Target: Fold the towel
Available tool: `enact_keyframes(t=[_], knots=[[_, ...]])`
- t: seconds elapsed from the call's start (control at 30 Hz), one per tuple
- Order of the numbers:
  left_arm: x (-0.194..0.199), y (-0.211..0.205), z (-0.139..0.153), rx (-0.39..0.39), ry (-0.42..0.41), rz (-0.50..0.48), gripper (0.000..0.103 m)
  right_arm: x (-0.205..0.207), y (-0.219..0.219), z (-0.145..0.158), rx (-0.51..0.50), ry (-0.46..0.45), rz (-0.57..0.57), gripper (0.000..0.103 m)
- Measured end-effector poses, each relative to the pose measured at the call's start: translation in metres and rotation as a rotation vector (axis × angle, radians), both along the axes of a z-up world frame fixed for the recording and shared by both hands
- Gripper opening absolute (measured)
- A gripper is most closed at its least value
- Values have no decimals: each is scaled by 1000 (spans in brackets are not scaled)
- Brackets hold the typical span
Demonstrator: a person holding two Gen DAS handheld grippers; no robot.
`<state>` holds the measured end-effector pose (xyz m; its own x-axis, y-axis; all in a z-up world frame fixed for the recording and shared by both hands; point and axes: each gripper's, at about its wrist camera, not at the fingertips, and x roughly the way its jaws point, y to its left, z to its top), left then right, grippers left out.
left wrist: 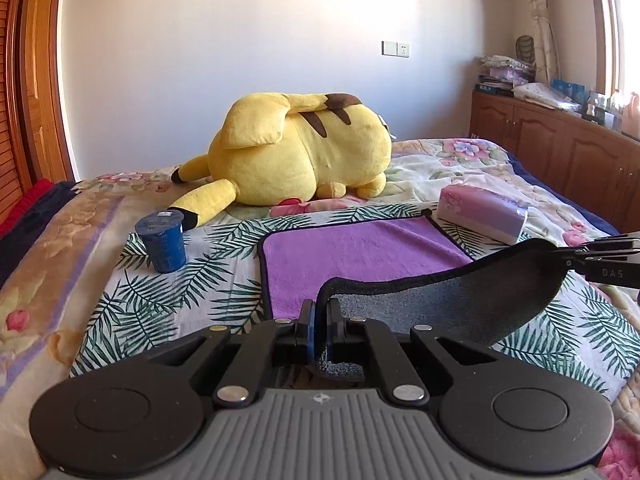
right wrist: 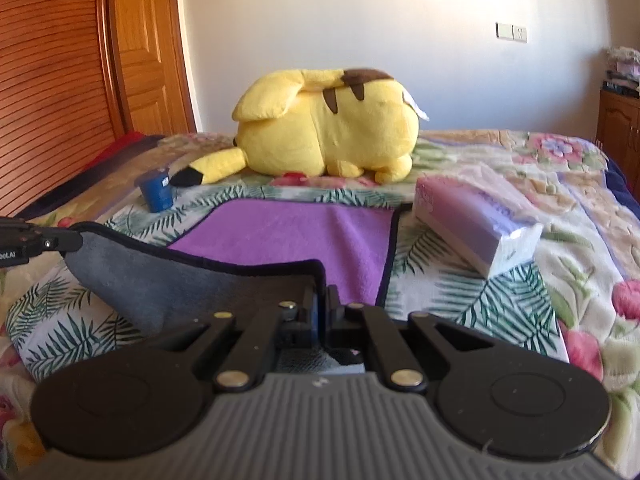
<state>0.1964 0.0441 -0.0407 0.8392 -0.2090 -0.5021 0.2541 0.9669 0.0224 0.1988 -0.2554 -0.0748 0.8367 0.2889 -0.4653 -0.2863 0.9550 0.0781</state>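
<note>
A towel, purple on top [left wrist: 352, 256] and grey underneath with a dark hem, lies on a leaf-print cloth on the bed. My left gripper [left wrist: 319, 320] is shut on the towel's near left corner. My right gripper [right wrist: 321, 304] is shut on the near right corner. Both corners are lifted, so the near edge hangs between them with the grey underside [left wrist: 472, 300] showing; it also shows in the right wrist view [right wrist: 168, 284]. The far half [right wrist: 288, 236] lies flat. Each gripper shows at the side of the other's view: the right gripper [left wrist: 600, 258], the left gripper [right wrist: 28, 244].
A big yellow plush toy [left wrist: 304, 148] lies behind the towel. A blue cup [left wrist: 162, 242] stands left of the towel. A purple tissue pack [left wrist: 484, 216] lies at its far right corner. Wooden cabinets [left wrist: 560, 152] line the right; a wooden door [right wrist: 72, 80] is at left.
</note>
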Motion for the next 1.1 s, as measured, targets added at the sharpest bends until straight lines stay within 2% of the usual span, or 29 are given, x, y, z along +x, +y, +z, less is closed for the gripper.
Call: enact_keyframes(t=[0.4,0.83,1.1], knots=[[22,1,13,3,-38,-24,0,15,-1,7,-3,-42,3,4],[42,-4,9,42,-19,-53,0,29,7,7,-72,-63,35,4],[52,-5,11,43,-25,-56,0,36,7,13,-77,-77,40,4]])
